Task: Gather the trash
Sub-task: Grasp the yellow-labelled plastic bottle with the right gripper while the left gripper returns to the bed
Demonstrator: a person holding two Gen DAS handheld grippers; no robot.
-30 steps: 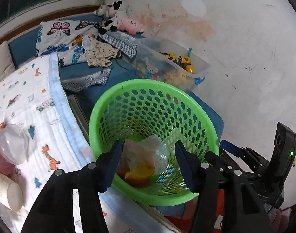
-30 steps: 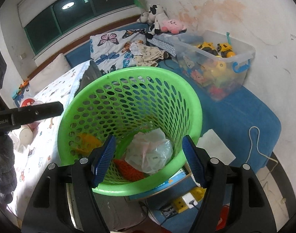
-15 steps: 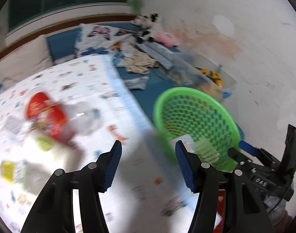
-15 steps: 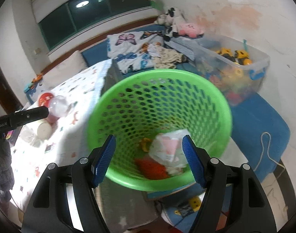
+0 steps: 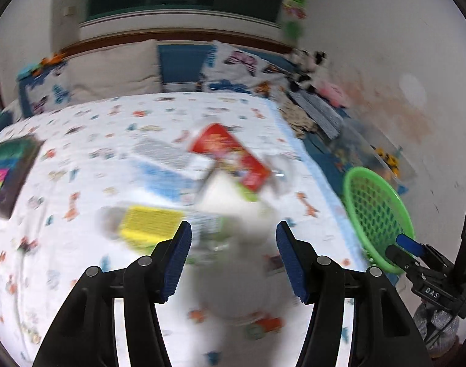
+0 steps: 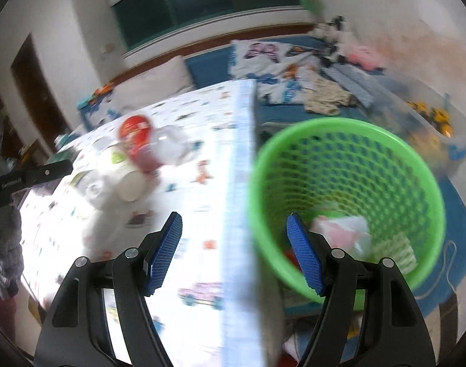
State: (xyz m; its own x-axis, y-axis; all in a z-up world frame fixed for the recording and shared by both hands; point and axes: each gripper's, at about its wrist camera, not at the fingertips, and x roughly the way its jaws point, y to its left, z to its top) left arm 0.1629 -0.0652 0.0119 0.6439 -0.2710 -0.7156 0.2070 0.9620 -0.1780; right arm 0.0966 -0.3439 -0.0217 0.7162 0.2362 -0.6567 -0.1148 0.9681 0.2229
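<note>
Hovering over the patterned bed point(image 5: 80, 128), both hand-held grippers — left hand-held gripper point(image 5: 231, 257) and right hand-held gripper point(image 6: 234, 252) — gape empty; remaining trash point(image 5: 233, 162) lies mid-bed, green basket point(image 6: 349, 202) alongside — best to slow down and centre one piece before closing.

Right claw point(image 6: 234, 249) open, empty, over bed point(image 6: 202, 275) edge; green basket point(image 6: 385, 159) w/ trash beside; blurry red packet point(image 6: 135, 131), prob. cups nearby.

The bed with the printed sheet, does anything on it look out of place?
Yes. A blurred heap of litter sits on the white cartoon-print bedsheet: a red snack packet, a yellow-labelled clear bottle and a white paper cup on its side. The green mesh basket stands beside the bed.
</note>
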